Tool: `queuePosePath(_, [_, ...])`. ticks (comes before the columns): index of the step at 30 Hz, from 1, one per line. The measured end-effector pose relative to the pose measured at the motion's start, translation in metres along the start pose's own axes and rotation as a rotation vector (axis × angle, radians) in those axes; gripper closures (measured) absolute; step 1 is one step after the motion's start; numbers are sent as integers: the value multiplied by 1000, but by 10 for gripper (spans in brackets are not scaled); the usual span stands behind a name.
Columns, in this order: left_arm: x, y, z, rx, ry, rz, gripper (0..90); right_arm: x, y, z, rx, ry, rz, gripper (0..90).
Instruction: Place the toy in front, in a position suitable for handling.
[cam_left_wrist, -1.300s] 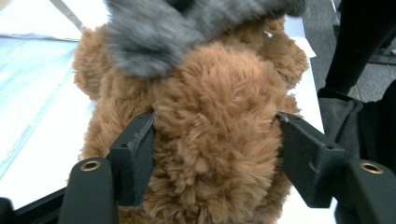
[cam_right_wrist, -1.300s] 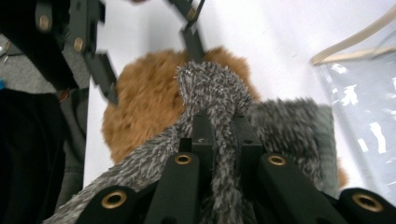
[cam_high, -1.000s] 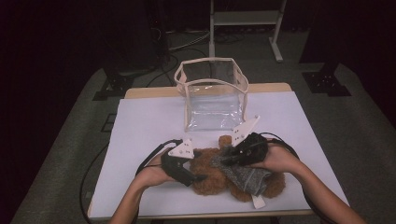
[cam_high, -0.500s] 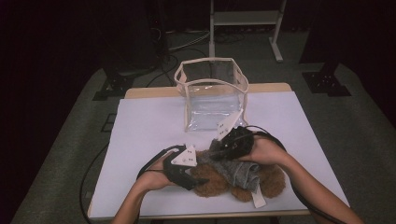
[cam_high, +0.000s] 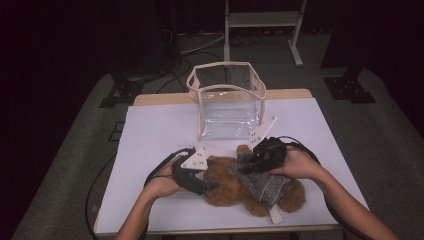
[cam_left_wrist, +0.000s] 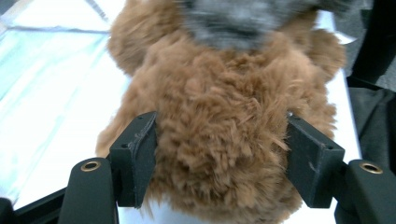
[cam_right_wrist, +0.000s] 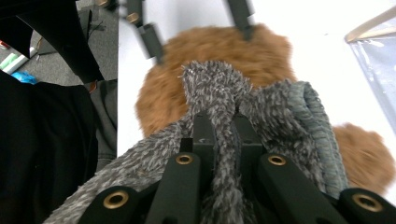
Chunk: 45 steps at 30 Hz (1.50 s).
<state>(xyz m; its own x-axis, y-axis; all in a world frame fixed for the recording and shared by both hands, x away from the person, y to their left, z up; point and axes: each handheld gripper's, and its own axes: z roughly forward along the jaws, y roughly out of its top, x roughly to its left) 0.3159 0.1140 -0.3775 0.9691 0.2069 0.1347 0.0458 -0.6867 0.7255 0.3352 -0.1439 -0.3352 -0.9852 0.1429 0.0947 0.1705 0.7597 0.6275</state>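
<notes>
The left tool (cam_high: 209, 186) sits at the near-left of the white worktop (cam_high: 150, 135), its jaws spread wide around the brown plush bear (cam_high: 227, 187). In the left gripper view the bear's fur (cam_left_wrist: 219, 140) bulges between the two pads, which press into it on either side, so this tool is grasping the bear's body, not merely beside it. The bear lies flat with its long axis running left to right across the near edge of the worktop. To the right, the right tool (cam_high: 245, 167) is clenched on a fold of the grey knitted garment (cam_high: 262, 184) the bear wears; in the right gripper view the grey pile (cam_right_wrist: 219, 140) is pinched between the narrow jaws. The garment lies right of the left tool, so a pull would likely run rightward along the bear's axis. Behind both stands a clear plastic bag (cam_high: 227, 102), apart from the bear.
</notes>
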Motion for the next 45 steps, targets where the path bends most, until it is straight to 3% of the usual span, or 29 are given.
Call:
queuePosePath(3, [2, -1, -5, 0, -8, -15, 320, 10, 2, 6, 8, 5, -25, 823])
queuePosePath(6, [-2, 1, -9, -54, -39, -40, 313, 17, 2, 10, 10, 16, -33, 823])
queuePosePath(11, [-7, 2, 2, -31, -93, -38, 332, 25, 2, 13, 15, 27, -42, 821])
queuePosePath(14, [-9, 0, 2, -44, -97, -42, 356, 24, 6, 7, 10, 10, -58, 820])
queuePosePath(18, [-15, 0, 2, -38, -96, -8, 358, 14, 17, 0, -14, -16, -50, 820])
queuePosePath(25, [-20, -2, 1, -30, -95, 9, 358, 11, 32, 25, 17, -3, -73, 819])
queuePosePath(30, [-21, -1, 1, -25, -88, 15, 358, 8, 20, 11, 17, -9, -55, 819])
queuePosePath(38, [-20, 2, 1, -6, -91, 17, 355, 4, -4, -34, -29, -71, -11, 819])
queuePosePath(42, [-18, 7, -1, 0, -89, 21, 349, 5, -11, -31, -23, -61, -6, 819])
queuePosePath(45, [-14, 14, -4, -26, -97, 18, 348, 6, -12, -22, -24, -45, -9, 820])
